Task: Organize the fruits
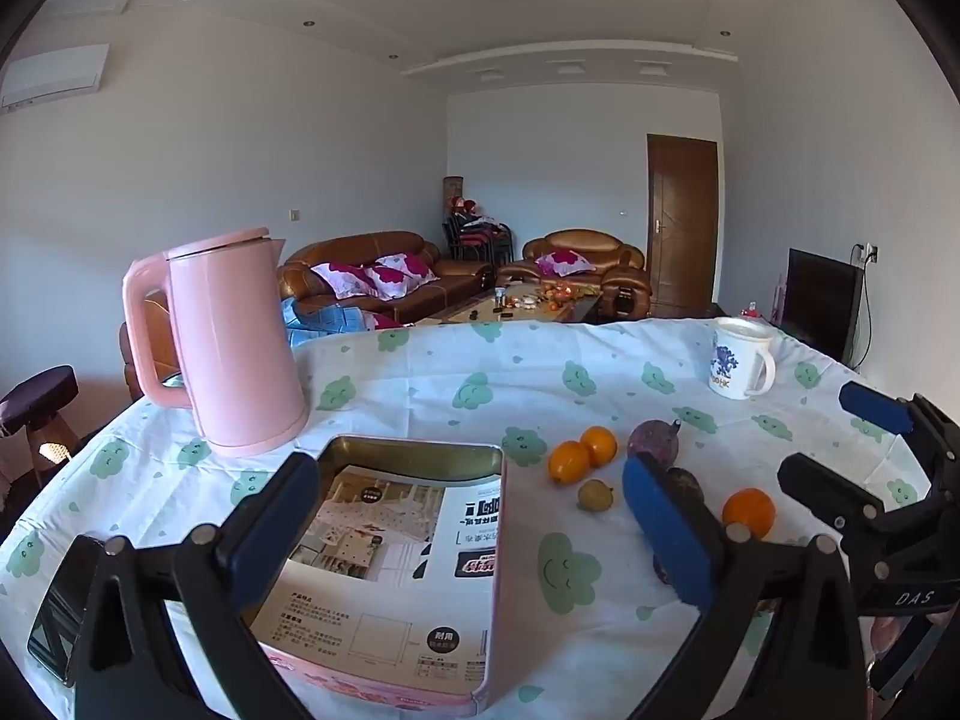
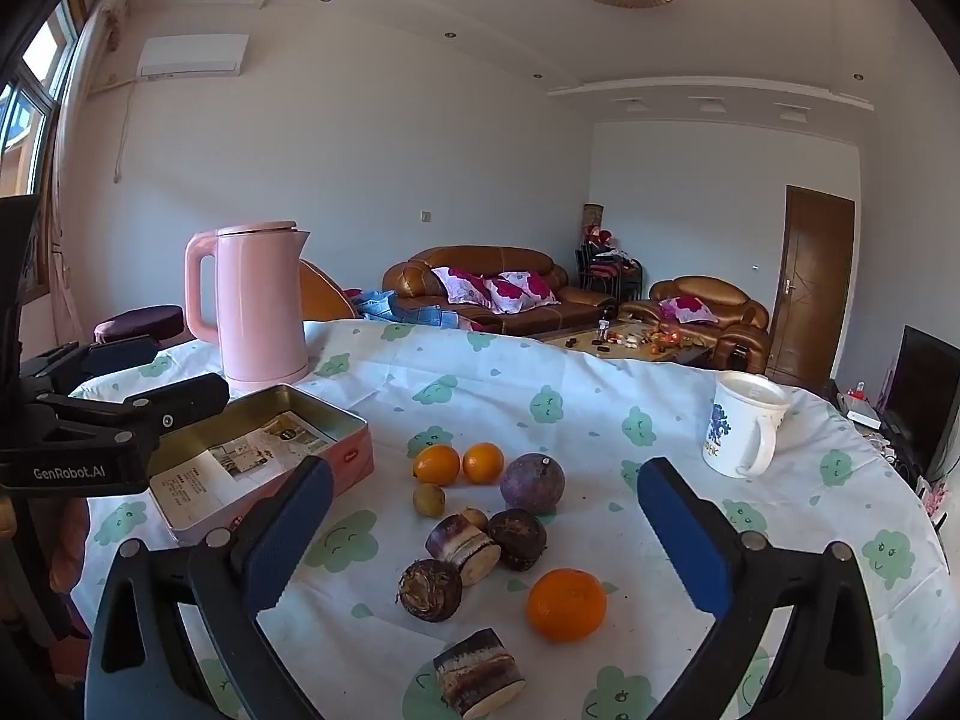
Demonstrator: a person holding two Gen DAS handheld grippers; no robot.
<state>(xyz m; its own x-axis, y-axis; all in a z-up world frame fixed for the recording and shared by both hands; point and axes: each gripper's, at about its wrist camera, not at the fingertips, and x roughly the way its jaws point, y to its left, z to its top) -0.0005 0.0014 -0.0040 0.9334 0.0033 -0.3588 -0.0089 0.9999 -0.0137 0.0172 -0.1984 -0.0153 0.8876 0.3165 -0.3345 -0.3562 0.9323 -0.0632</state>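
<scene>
Since both grippers are wide open and holding nothing, I'd say the pick hasn't started yet. The right gripper [image 2: 480, 540] hangs over the fruit pile just right of the pink tin [image 2: 336, 450]; the left gripper [image 1: 474, 534] hovers above that tin. I'd go for the big orange [image 2: 566, 603] first, it sits apart from the tin on the near side, so close gently around its middle. The tin holds only a printed leaflet [image 1: 384, 558], no fruit yet. The white mug [image 2: 744, 426], far right of the tin, I can't see inside.
</scene>
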